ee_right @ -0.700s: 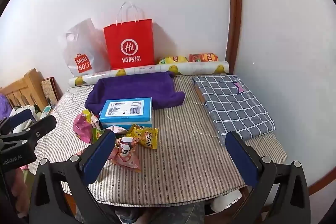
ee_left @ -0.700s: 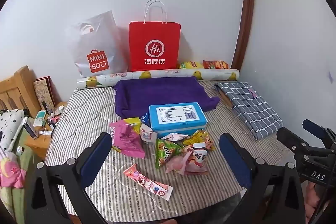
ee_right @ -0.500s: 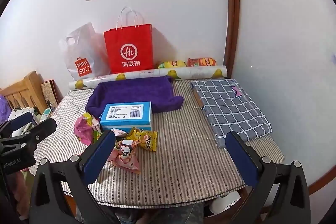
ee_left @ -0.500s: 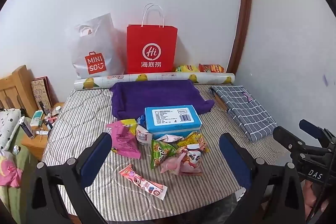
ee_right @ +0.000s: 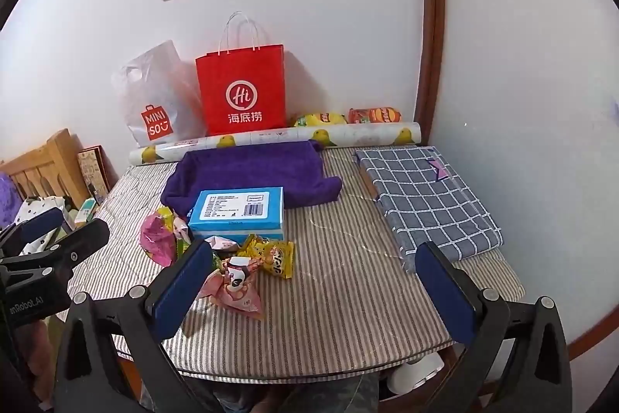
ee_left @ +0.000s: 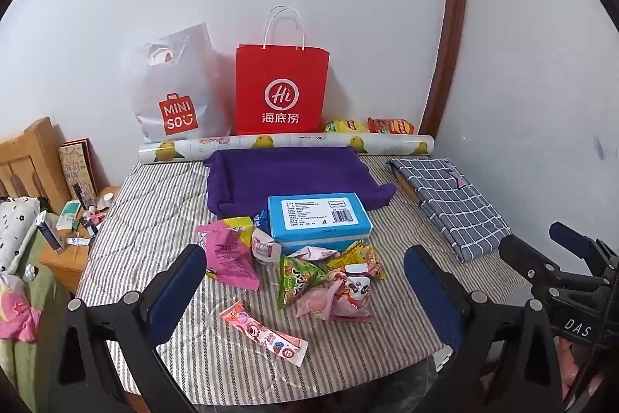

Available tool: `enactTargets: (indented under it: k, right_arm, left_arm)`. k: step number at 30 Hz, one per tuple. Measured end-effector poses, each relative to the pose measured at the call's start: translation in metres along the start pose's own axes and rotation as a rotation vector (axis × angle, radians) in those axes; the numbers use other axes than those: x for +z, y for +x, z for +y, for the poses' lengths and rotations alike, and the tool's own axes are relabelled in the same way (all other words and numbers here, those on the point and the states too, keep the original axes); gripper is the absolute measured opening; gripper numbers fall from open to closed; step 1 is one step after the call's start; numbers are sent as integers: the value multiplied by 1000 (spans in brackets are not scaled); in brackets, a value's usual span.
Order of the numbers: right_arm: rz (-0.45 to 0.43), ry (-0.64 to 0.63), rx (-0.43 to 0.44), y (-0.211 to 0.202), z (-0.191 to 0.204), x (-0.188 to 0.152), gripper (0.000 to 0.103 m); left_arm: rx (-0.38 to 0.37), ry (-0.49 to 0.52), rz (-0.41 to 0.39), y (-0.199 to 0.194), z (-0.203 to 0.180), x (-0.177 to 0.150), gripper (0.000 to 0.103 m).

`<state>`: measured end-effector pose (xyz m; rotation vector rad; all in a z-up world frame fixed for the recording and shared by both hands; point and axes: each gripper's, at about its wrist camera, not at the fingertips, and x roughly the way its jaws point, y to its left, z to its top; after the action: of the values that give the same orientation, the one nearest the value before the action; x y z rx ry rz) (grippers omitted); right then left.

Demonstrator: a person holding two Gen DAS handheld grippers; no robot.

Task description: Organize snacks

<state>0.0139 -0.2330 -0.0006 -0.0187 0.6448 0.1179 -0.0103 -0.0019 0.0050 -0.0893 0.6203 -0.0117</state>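
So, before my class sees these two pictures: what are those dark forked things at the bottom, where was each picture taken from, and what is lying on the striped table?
There is no robot. A person holds a two-finger gripper in each hand, each with a camera looking along its fingers.

One picture is from the left gripper, the other from the right gripper. Both are open and hold nothing.

On the striped table sits a blue box on the front edge of a purple towel, with loose snack packets before it. A folded checked cloth lies to the right. At the wall stand a red paper bag and a white Miniso bag.
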Motion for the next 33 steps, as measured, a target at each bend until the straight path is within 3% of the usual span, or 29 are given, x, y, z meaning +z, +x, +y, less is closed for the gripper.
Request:
enactTargets:
  k: [33]
  right_arm:
    - [-8, -21, 11, -5, 7, -2, 103]
  left_arm:
    - [-18, -21, -1, -1, 0, -6, 103]
